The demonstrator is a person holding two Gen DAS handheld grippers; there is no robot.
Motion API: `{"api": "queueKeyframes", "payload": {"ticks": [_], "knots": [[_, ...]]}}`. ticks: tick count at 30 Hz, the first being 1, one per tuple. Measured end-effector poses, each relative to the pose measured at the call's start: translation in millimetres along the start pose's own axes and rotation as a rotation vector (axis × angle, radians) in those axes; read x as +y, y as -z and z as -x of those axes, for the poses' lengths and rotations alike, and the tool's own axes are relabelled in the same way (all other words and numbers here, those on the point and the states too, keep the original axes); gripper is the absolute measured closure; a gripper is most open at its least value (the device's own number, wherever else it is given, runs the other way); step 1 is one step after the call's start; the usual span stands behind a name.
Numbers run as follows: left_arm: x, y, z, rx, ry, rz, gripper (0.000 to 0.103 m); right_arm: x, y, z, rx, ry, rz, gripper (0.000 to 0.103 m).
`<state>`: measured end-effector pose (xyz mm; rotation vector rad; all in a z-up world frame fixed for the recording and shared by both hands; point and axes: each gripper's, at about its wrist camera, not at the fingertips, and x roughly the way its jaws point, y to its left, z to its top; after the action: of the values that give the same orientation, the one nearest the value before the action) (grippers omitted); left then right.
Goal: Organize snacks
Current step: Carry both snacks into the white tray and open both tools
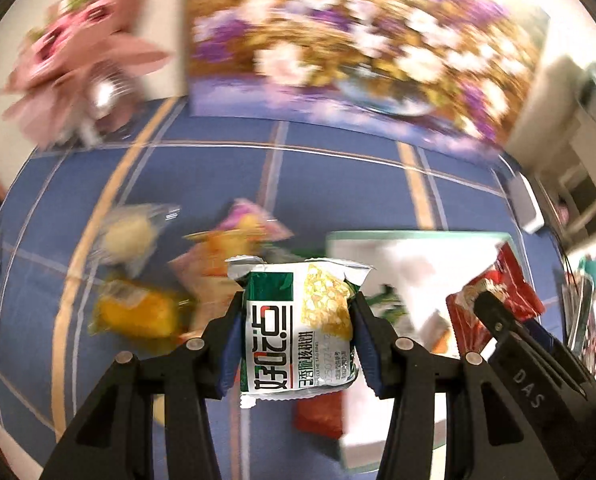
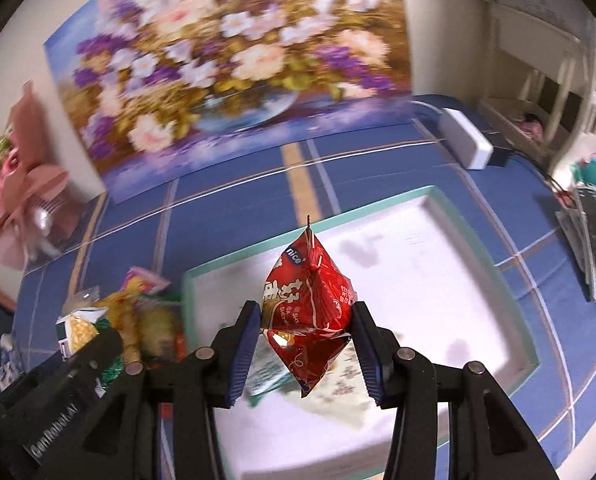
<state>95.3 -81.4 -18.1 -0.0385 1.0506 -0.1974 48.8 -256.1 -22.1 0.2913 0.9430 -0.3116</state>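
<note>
My left gripper (image 1: 298, 312) is shut on a green and white snack packet (image 1: 298, 328), held above the blue cloth beside a pile of loose snacks (image 1: 150, 304). My right gripper (image 2: 306, 314) is shut on a red snack packet (image 2: 307, 304), hanging over the white tray with a mint rim (image 2: 477, 280). The left wrist view shows the red packet (image 1: 509, 288) in the right gripper at the right, over the same tray (image 1: 417, 240). In the right wrist view the green packet (image 2: 78, 328) and the left gripper sit at the lower left.
A blue checked tablecloth (image 1: 337, 176) covers the table. A flower painting (image 2: 234, 64) leans against the wall at the back. A pink bouquet (image 1: 78, 60) stands at the back left. A white box (image 2: 465, 140) lies at the back right, with clutter (image 2: 593, 240) along the right edge.
</note>
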Motion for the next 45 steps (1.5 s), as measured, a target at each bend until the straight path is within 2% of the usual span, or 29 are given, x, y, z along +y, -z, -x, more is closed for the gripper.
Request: {"api": "queueKeyframes", "payload": {"ticks": [7,13,24,25,27,28,37,39,40,42,45], "knots": [[-52.0,-9.0,-25.3,0.031,0.035,-0.094,0.051,-42.9,-9.9,-8.9,0.014,0.072,-0.096,0.054],[-87.9,-13.7,-44.6,0.047,0.044,-0.154,0.051,-65.5,-10.5,-16.8,0.028,0.100,-0.141,0.054],[-111.4,-17.0,-58.4,0.056,0.042,-0.182,0.050,-79.6,-12.3,-21.8,0.043,0.122,-0.176,0.054],[-110.4,-17.1,-57.9,0.055,0.042,-0.179,0.049,-79.7,-12.4,-21.7,0.043,0.124,-0.175,0.053],[-108.0,-18.1,-55.4,0.046,0.028,-0.170,0.036,-79.4,-12.8,-21.8,0.047,0.131,-0.171,0.052],[-106.0,-19.0,-53.9,0.043,0.024,-0.164,0.034,-79.8,-12.8,-21.9,0.048,0.138,-0.173,0.052],[-92.5,-23.1,-44.3,0.023,-0.009,-0.134,0.033,-77.5,-12.2,-22.5,0.058,0.141,-0.166,0.052],[-87.6,-22.8,-45.0,0.025,-0.029,-0.119,0.032,-77.2,-11.7,-23.6,0.061,0.144,-0.162,0.044],[-85.1,-22.5,-45.1,0.023,-0.045,-0.111,0.030,-76.9,-11.5,-24.1,0.061,0.146,-0.160,0.034],[-79.1,-22.2,-45.1,0.016,-0.084,-0.097,0.008,-75.7,-11.2,-25.1,0.064,0.146,-0.152,0.030],[-67.2,-22.0,-44.8,0.012,-0.115,-0.070,0.007,-72.1,-10.7,-26.1,0.068,0.134,-0.140,0.025]]}}
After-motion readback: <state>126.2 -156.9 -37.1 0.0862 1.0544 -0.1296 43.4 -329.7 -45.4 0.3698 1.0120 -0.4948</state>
